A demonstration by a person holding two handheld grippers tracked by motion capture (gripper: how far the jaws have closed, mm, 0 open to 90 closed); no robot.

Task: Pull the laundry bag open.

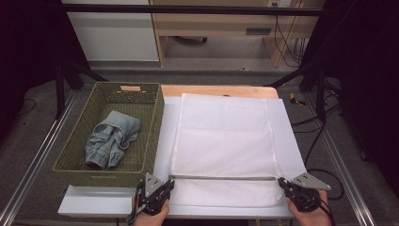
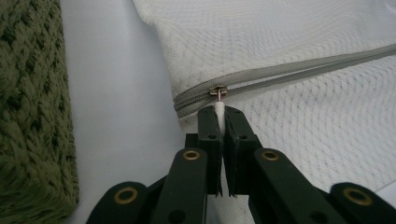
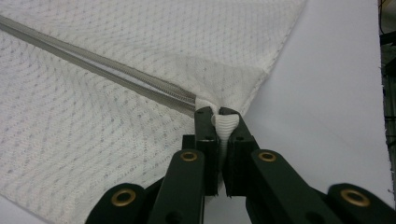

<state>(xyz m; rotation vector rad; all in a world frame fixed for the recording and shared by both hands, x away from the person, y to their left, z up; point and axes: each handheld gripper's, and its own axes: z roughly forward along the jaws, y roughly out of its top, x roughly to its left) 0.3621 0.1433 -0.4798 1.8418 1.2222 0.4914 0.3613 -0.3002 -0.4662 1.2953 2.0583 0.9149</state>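
At bag's zip ends | left gripper (image 2: 219, 116) clamps zip pull (image 2: 219, 100) | right gripper (image 3: 218, 116) clamps tab (image 3: 225, 125)

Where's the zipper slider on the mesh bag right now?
In the left gripper view, the zipper slider sits at the zipper's left end, near the green basket, its pull tab pinched by the left gripper.

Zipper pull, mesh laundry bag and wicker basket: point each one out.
zipper pull (image 2: 218, 92), left gripper view, on the metal slider just above the shut jaws.
mesh laundry bag (image 1: 223, 141), high view, on the middle of its white fabric.
wicker basket (image 1: 155, 136), high view, on its right wall.
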